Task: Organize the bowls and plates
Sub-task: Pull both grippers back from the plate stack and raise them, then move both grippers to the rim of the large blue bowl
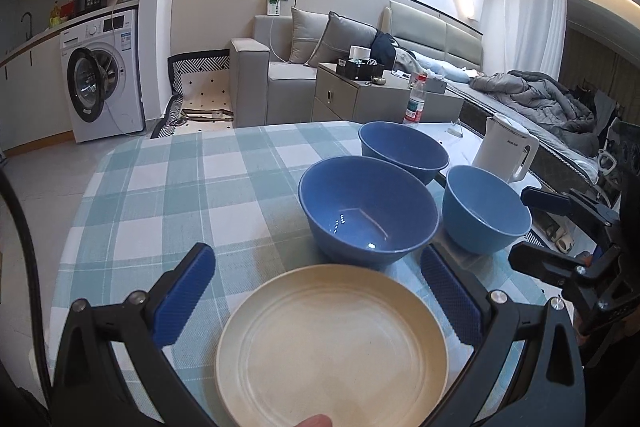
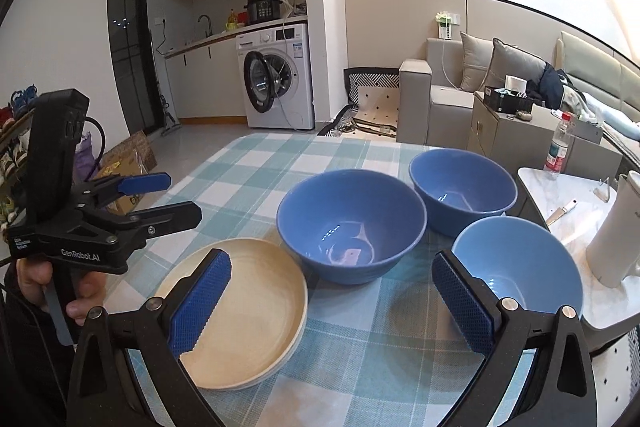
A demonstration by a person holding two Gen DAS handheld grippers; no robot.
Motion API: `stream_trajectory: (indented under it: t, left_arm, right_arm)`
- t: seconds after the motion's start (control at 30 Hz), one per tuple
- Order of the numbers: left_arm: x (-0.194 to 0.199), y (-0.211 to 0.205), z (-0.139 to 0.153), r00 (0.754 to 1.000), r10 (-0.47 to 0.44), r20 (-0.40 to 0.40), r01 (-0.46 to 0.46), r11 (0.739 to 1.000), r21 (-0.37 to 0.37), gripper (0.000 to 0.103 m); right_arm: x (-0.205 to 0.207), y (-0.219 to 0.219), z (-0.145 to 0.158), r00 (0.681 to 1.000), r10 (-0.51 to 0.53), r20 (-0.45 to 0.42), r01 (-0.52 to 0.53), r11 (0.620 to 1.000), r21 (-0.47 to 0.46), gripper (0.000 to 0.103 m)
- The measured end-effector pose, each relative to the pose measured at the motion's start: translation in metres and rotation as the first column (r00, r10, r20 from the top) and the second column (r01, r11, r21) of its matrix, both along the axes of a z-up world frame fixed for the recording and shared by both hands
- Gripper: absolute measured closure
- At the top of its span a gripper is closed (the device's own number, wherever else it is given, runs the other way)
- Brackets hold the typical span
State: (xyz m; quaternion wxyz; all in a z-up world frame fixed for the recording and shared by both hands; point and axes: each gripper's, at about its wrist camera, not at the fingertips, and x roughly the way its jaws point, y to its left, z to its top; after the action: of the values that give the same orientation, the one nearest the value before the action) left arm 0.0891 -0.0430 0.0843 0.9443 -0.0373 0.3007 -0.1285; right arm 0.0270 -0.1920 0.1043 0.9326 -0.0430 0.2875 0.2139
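Observation:
A cream plate (image 1: 332,347) (image 2: 240,311) lies at the near edge of the checked tablecloth (image 1: 168,195) (image 2: 360,355). Behind it stand a large dark blue bowl (image 1: 368,211) (image 2: 352,223), a second dark blue bowl (image 1: 404,151) (image 2: 462,191) farther back, and a light blue bowl (image 1: 486,211) (image 2: 520,263) to the right. All are empty and upright. My left gripper (image 1: 316,255) (image 2: 182,197) is open, hovering over the plate. My right gripper (image 2: 331,259) (image 1: 520,227) is open too, between the plate and the light blue bowl. Neither holds anything.
A white kettle (image 1: 506,151) (image 2: 616,227) and a water bottle (image 1: 416,99) (image 2: 560,143) stand on a marble side table (image 2: 580,223) at the right, with a small knife (image 2: 562,211). A hand (image 2: 40,279) holds the left gripper. Sofa and washing machine lie beyond.

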Motion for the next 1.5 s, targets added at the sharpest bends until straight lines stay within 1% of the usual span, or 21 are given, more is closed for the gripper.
stream_trajectory:
  t: [0.3,0.5,0.83,0.97,1.1,1.5]
  left_arm:
    - [0.019,-0.008,0.005,1.0,0.008,-0.004,-0.008,1.0,-0.006,0.0]
    - [0.032,-0.015,0.014,1.0,0.01,0.008,-0.011,1.0,0.005,0.0]
    - [0.055,-0.033,0.022,1.0,-0.013,0.02,0.012,1.0,0.027,0.0]
    - [0.066,-0.039,0.021,1.0,-0.022,0.019,0.021,0.999,0.039,0.0]
    - [0.078,-0.04,0.02,1.0,-0.023,0.004,0.022,0.999,0.028,0.0]
    - [0.105,-0.047,0.017,0.999,-0.038,-0.022,0.038,0.999,0.035,0.0]
  right_arm:
    - [0.012,-0.026,0.019,0.998,-0.058,0.026,0.057,0.998,0.015,0.001]
    - [0.024,-0.046,0.027,0.995,-0.092,0.026,0.091,0.995,0.038,0.001]
    - [0.044,-0.081,0.04,0.988,-0.152,0.036,0.151,0.988,0.035,0.001]
    - [0.051,-0.09,0.04,0.986,-0.166,0.029,0.165,0.986,0.025,0.001]
    - [0.061,-0.094,0.036,0.986,-0.167,0.016,0.166,0.986,0.016,0.001]
    - [0.084,-0.096,0.031,0.984,-0.178,-0.018,0.178,0.984,-0.005,0.001]
